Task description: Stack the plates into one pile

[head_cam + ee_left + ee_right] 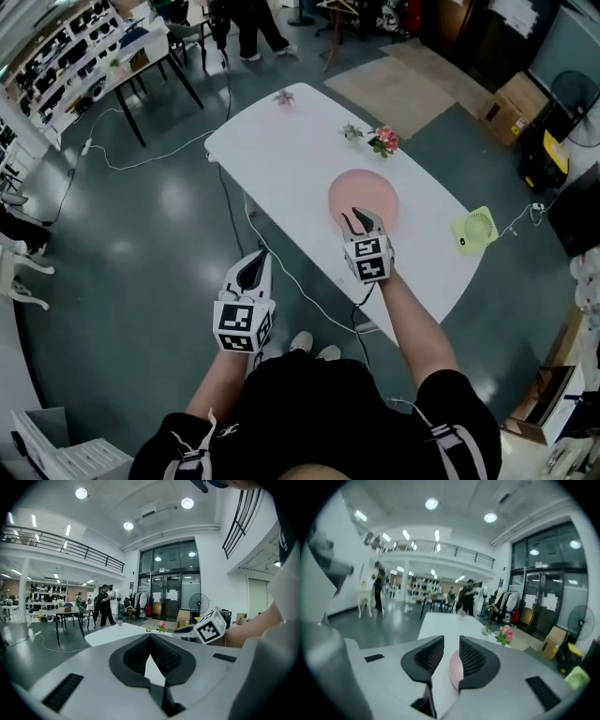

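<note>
Right gripper (359, 217) hangs empty, jaws parted, over the pink plates (361, 187) piled on the desk (281, 150); we judge a careless dip would clip the rim and shift the pile.

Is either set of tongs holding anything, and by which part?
Nothing is held. The right tongs stand apart and empty, the pink plate beyond them; the left tongs meet tip to tip on nothing.
</note>
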A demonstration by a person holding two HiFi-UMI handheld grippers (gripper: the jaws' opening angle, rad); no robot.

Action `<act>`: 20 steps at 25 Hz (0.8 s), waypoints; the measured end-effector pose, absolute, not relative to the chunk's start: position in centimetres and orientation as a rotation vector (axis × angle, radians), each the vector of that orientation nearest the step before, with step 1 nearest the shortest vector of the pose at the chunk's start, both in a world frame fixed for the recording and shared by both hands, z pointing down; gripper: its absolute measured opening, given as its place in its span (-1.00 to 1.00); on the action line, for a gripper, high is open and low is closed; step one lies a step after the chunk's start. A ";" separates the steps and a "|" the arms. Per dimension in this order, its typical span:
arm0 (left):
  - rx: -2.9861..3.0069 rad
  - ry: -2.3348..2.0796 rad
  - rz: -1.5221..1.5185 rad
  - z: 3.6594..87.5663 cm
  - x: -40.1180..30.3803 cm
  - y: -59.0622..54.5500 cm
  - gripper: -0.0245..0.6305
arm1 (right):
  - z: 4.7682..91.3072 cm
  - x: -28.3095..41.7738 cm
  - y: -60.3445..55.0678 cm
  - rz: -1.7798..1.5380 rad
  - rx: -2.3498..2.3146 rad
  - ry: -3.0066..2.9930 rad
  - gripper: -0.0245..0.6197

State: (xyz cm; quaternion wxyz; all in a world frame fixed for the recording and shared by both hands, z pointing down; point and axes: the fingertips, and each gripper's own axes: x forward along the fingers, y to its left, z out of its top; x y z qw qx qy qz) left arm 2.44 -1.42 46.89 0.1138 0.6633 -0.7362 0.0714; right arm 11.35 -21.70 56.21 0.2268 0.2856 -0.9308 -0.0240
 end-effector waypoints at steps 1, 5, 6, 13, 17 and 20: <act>1.965 -2.148 0.207 46.6 2.8 -1.5 -0.89 | 53.5 12.1 -21.0 -0.006 0.849 -2.661 -0.61; 2.051 -2.110 0.170 45.6 4.5 -2.6 -0.89 | 45.2 16.6 -18.3 0.057 1.111 -2.876 -0.88; 2.073 -2.103 0.144 45.2 5.1 -3.2 -0.89 | 44.0 17.7 -17.6 0.022 1.152 -2.886 -0.88; 2.236 -1.998 0.098 42.8 9.5 -5.8 -0.89 | 40.7 24.2 -13.9 -0.001 1.421 -2.850 -0.88; 2.305 -1.936 0.106 42.7 12.1 -6.8 -0.89 | 41.1 27.0 -13.2 -0.012 1.500 -2.804 -0.88; 2.342 -1.902 0.119 42.7 13.6 -7.0 -0.89 | 41.4 28.2 -13.0 -0.015 1.535 -2.776 -0.89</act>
